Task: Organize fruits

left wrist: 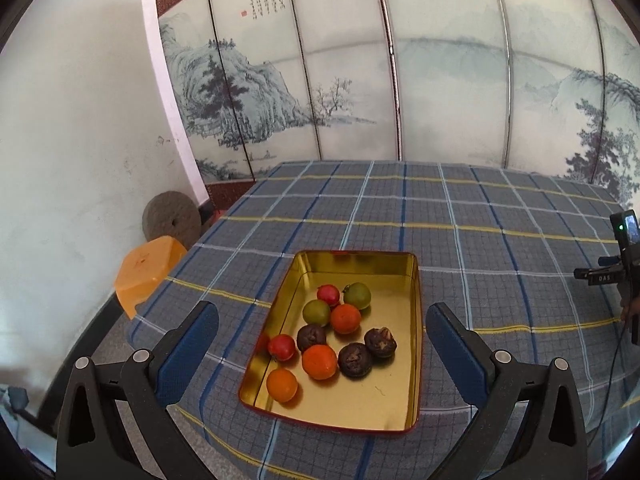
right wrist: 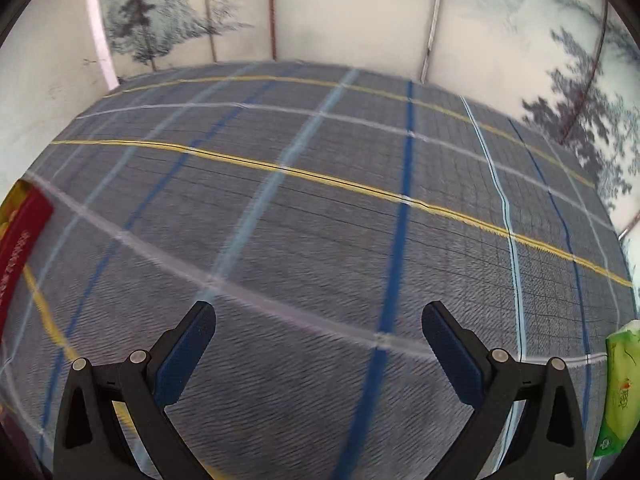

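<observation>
From the left wrist view, the gold tray [left wrist: 400, 392] sits on the plaid-covered surface [left wrist: 500, 240] holding all the fruits [left wrist: 320, 361]: oranges, red ones, green ones and dark wrinkled ones (ten, clustered toward its left side). The left gripper [left wrist: 322, 316] hovers above it, jaws spread wide, holding nothing.

The right wrist view shows only the tray's red outer wall [right wrist: 20, 240] at far left, plus a green packet [right wrist: 618, 392] at right. The right gripper [right wrist: 320, 316] hangs over bare cloth, jaws likewise released.
</observation>
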Motion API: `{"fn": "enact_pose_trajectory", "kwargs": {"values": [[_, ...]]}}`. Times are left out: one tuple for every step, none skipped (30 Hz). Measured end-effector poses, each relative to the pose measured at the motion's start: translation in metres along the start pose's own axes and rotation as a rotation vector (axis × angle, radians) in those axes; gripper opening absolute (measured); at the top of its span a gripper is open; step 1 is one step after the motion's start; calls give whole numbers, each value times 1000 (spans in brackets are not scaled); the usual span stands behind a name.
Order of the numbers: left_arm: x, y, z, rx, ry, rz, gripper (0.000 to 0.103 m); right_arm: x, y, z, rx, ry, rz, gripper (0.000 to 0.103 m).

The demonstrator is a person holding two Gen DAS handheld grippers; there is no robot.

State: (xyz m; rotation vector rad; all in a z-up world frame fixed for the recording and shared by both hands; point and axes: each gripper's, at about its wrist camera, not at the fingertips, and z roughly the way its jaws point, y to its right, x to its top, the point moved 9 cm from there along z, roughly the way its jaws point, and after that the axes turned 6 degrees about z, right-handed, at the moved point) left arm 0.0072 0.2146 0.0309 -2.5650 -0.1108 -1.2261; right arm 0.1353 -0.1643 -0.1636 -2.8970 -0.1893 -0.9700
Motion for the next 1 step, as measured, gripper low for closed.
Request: {"fn": "enact_pose_trajectory", "kwargs": {"values": [[1,1,3,3,-5,1,103,1,6,6,-7,-13,4,103]]}}
